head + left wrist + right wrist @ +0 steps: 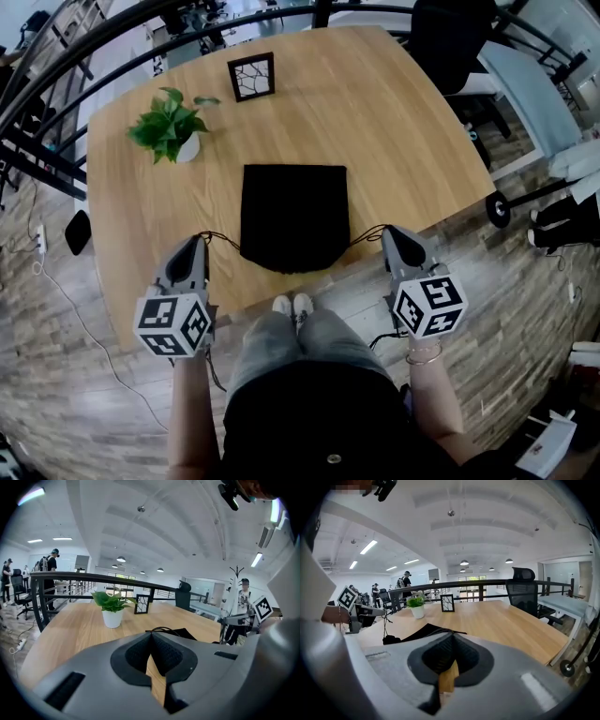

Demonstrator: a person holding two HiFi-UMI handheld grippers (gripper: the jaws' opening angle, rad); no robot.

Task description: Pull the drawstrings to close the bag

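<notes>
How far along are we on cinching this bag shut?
Done: both cords are gripped. The left gripper is closed on the left drawstring and the right gripper on the right drawstring. In hand: the outward pull. The near end of the black bag looks rounded and gathered. Left: probably more pulling, since I can't tell whether the mouth is fully shut.

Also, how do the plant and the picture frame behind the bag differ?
The plant is green and leafy in a white pot; the picture frame is black with a branching pattern. The plant stands farther left; the picture frame stands farther back. Both stand on the table, clear of the bag.
</notes>
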